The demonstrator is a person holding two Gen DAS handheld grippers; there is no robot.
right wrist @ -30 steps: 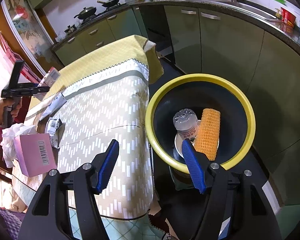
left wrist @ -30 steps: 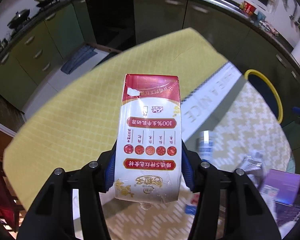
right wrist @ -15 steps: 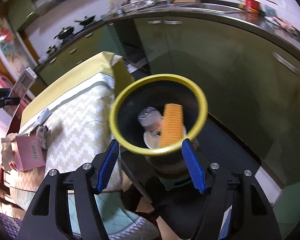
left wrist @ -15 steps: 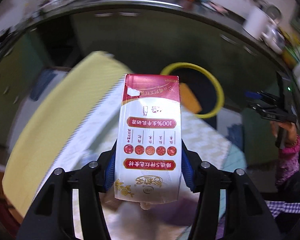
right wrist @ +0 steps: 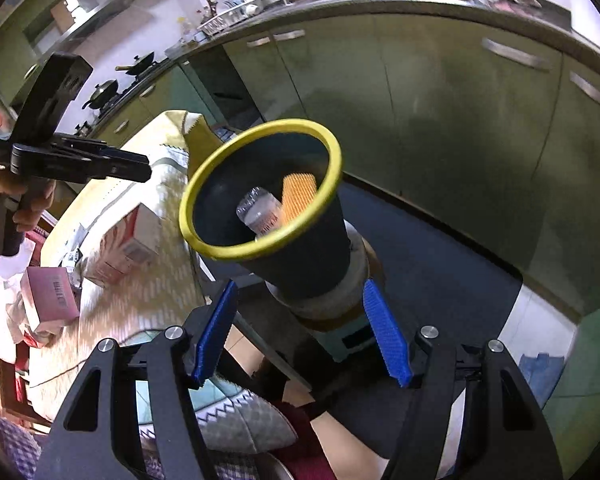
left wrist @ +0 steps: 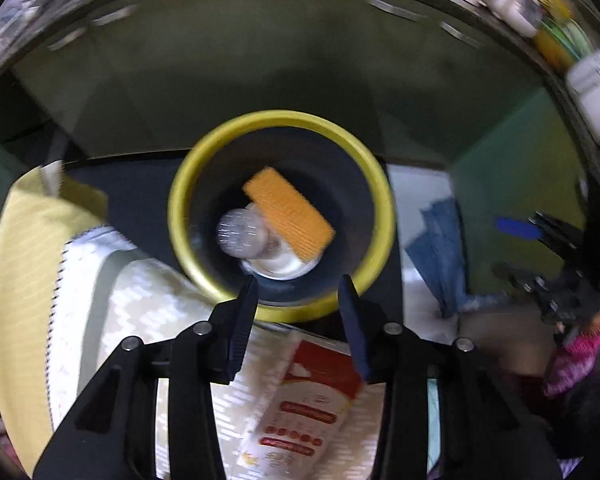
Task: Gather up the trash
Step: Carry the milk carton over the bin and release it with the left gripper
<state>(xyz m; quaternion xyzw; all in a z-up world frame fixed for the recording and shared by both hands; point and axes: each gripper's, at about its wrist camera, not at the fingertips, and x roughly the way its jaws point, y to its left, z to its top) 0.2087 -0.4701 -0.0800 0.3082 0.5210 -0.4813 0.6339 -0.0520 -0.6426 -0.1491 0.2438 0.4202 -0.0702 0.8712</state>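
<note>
A black trash bin with a yellow rim point(left wrist: 382, 216) point(right wrist: 260, 248) stands beside the table. It holds an orange sponge-like piece point(left wrist: 288, 214) point(right wrist: 298, 196) and a clear plastic bottle point(left wrist: 240, 236) point(right wrist: 258, 212). The red and white milk carton point(left wrist: 304, 408) point(right wrist: 126, 240) is blurred below my left gripper point(left wrist: 298, 300), over the patterned tablecloth; I cannot tell if it rests there. The left gripper is open and empty, above the bin's near rim. My right gripper point(right wrist: 300, 320) is open and empty, low beside the bin's base.
A pink box point(right wrist: 52, 292) and crumpled wrappers point(right wrist: 74, 258) lie on the tablecloth point(right wrist: 148, 292). Green kitchen cabinets point(right wrist: 440, 120) run behind the bin. A blue cloth point(left wrist: 444, 248) lies on the floor. The bin stands on a stool point(right wrist: 340, 320).
My left gripper has opened and let go of the milk carton, which now lies below it, short of the bin. It swung toward the bin. My right gripper has dropped lower and pulled back.
</note>
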